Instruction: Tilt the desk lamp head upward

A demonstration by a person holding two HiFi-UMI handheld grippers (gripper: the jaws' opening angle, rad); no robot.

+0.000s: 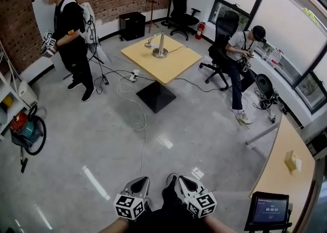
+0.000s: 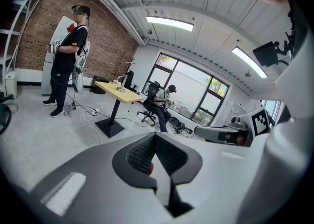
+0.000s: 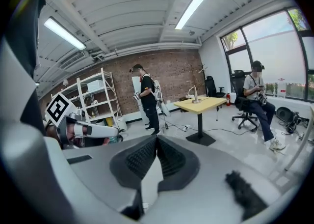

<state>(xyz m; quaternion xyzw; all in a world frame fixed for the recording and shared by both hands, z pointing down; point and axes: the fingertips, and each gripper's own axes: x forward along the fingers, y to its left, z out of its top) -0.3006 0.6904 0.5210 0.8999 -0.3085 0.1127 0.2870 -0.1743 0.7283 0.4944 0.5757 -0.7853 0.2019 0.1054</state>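
Far ahead on the yellow table (image 1: 179, 63), the desk lamp (image 1: 160, 47) is standing well apart from the left gripper (image 1: 140, 183) and right gripper (image 1: 185, 183), both pointing toward it closed and empty, neither nearer.

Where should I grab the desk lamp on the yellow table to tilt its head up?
Probably the lamp head: it hangs low, out to the left of the round base in the head view. Come from that open left side, clear of the upright post. Finer detail is too far away to judge.
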